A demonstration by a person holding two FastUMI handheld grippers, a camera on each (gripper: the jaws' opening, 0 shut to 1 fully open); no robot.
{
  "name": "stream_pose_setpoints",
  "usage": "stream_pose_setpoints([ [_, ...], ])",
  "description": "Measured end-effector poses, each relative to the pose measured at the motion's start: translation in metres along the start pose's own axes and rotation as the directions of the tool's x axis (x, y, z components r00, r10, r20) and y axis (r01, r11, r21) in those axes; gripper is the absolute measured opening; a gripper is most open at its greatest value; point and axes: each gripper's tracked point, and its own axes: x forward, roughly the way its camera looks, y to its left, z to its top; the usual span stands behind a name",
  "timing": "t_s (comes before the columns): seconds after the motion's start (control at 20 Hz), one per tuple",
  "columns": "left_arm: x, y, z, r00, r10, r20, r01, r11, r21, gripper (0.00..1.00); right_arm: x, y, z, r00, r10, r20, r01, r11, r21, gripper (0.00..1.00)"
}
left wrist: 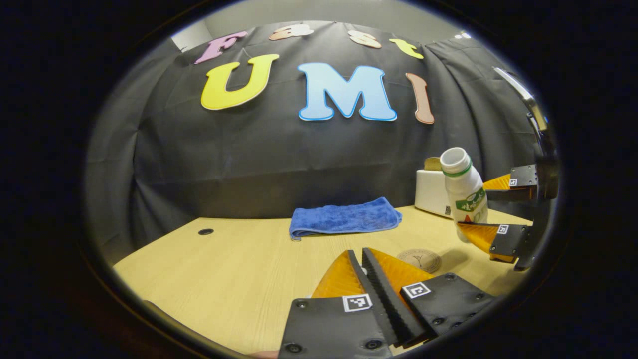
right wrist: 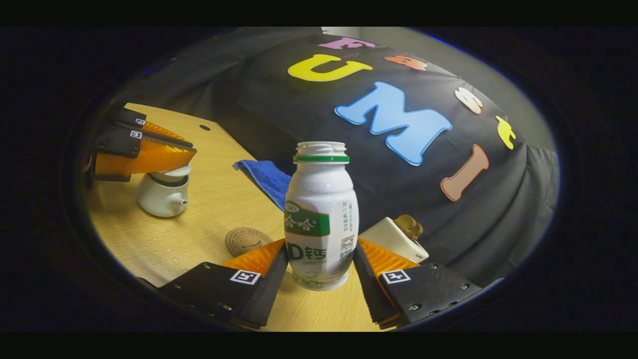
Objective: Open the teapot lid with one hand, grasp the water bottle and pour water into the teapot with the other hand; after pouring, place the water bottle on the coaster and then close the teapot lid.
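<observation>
Beside the round cork coaster (right wrist: 247,240), on the pale wooden table (right wrist: 164,239), the task looks to be near its middle or later. The white plastic water bottle with a green neck ring and no cap (right wrist: 320,219) sits between the fingers of the right gripper (right wrist: 320,259), both of which press on its lower body. In the left gripper view the bottle (left wrist: 466,192) is lifted clear of the table, tilted, above and to the right of the coaster (left wrist: 419,260), so it has not yet been set down there.

Left of the coaster in the right gripper view stands the small white ceramic teapot (right wrist: 163,195), and the left gripper (right wrist: 149,149) is directly over its top, at the lid. The fingers of the left gripper (left wrist: 363,271) lie tight together; whether they pinch the lid knob cannot be told, nor whether the lid is on or raised.

Whether water has gone in is not visible. Left to do, by my reading: place the bottle on the coaster, release it, and make sure the lid is seated.

Behind the coaster lies a folded blue towel (left wrist: 345,217); a white box-shaped object (left wrist: 431,192) sits behind the bottle.
</observation>
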Motion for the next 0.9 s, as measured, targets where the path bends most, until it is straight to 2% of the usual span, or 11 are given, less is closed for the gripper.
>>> stream_pose_setpoints([
  [0.1,0.001,-0.004,-0.003,1.000,-0.008,-0.010,0.007,1.000,-0.012,0.10,-0.001,0.000,-0.004,1.000,0.005,-0.002,-0.005,1.000,0.010,0.73],
  [0.15,0.001,-0.004,-0.003,1.000,0.002,-0.014,-0.002,1.000,-0.002,0.10,0.000,-0.001,-0.005,1.000,0.007,-0.002,-0.007,1.000,0.014,0.73],
  [0.2,0.002,-0.003,-0.005,1.000,0.010,-0.017,-0.010,1.000,0.009,0.55,0.000,-0.001,-0.005,1.000,0.007,-0.001,-0.007,1.000,0.015,0.73],
  [0.25,0.003,-0.003,-0.007,1.000,0.015,-0.024,-0.015,1.000,0.012,0.10,0.002,-0.001,-0.006,1.000,0.007,0.001,-0.007,1.000,0.015,0.73],
  [0.65,0.002,-0.004,-0.019,0.999,0.027,-0.046,-0.028,0.999,-0.025,0.14,0.000,-0.003,-0.003,1.000,0.006,0.013,-0.006,1.000,0.018,0.73],
  [0.75,0.002,-0.004,-0.019,0.999,0.022,-0.044,-0.024,0.998,-0.051,1.00,0.000,-0.003,-0.003,1.000,0.008,0.013,-0.008,1.000,0.021,0.73],
  [0.8,0.002,-0.004,-0.019,0.999,0.020,-0.045,-0.023,0.998,-0.060,0.14,0.000,-0.003,-0.003,1.000,0.008,0.014,-0.008,1.000,0.023,0.73],
  [0.9,0.001,-0.004,-0.017,0.999,0.026,-0.045,-0.029,0.998,-0.057,0.15,0.000,-0.003,-0.002,1.000,0.007,0.016,-0.007,1.000,0.024,0.73],
])
